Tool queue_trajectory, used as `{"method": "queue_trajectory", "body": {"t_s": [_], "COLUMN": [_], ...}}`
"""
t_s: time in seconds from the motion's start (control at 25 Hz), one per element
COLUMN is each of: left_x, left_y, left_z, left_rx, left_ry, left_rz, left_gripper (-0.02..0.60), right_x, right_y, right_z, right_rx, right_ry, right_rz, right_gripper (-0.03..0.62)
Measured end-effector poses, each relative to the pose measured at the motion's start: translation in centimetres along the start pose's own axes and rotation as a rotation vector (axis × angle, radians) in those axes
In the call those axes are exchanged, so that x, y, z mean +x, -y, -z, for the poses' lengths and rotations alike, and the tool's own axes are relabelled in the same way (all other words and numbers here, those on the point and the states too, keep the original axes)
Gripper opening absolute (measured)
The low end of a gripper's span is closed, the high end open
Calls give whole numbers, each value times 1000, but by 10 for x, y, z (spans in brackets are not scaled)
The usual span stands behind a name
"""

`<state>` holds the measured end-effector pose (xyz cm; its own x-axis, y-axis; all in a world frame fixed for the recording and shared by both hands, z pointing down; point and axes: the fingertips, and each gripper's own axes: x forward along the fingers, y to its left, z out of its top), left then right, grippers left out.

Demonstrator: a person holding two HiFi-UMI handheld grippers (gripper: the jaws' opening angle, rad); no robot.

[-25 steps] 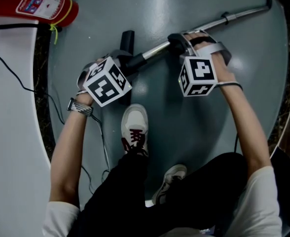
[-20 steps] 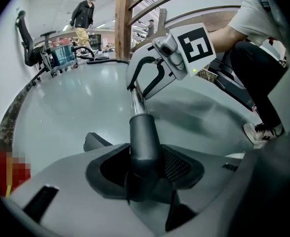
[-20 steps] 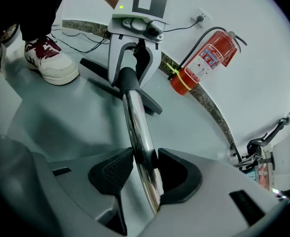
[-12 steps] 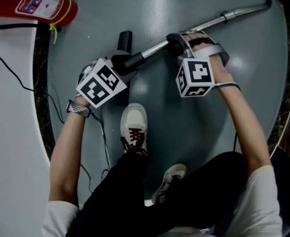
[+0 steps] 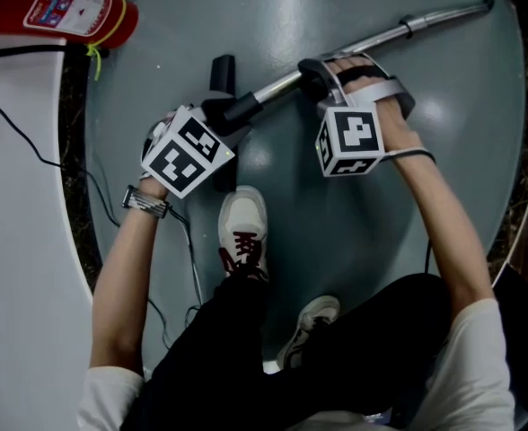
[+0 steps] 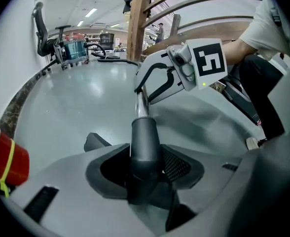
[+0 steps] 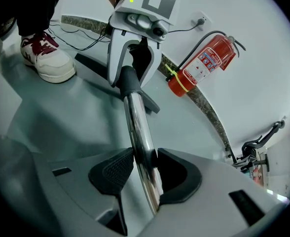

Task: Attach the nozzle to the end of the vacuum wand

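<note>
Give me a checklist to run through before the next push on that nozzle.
1. Right tool gripping the wand: ok, its jaws are closed on the shiny tube.
2. Left tool gripping the nozzle: ok, its jaws are closed on the black neck.
3. Neck in line with the wand: ok, the tube runs straight out of the neck.
4. Nozzle pushed fully home: cannot tell, no view shows how deep the tube sits.
5. Shoe clear of the nozzle: cannot tell, the toe lies close beside its floor end.
6. Fire extinguisher out of the way: ok, it is off to the side.
</note>
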<state>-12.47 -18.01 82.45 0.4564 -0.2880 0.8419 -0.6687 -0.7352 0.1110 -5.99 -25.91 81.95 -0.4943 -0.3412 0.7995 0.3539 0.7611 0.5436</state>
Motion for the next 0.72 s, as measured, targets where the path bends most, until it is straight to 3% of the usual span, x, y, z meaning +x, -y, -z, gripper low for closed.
{"method": "queue_trajectory", "body": {"t_s": [0.2,0.72], "left_x": [1,4], "left_y": [2,2], "left_z": [-1,3], "left_rx": [68,66], "left_ry": [-23,3], "left_rz": [-40,-34], "left_gripper": [192,189], "right_x": [4,4], "right_y": [-7,-5], "right_z": [2,-1], "right_rx": [-23,-29], "right_ry": [-13,-6], "right_rz": [-20,-10], "right_gripper": [164,161]}}
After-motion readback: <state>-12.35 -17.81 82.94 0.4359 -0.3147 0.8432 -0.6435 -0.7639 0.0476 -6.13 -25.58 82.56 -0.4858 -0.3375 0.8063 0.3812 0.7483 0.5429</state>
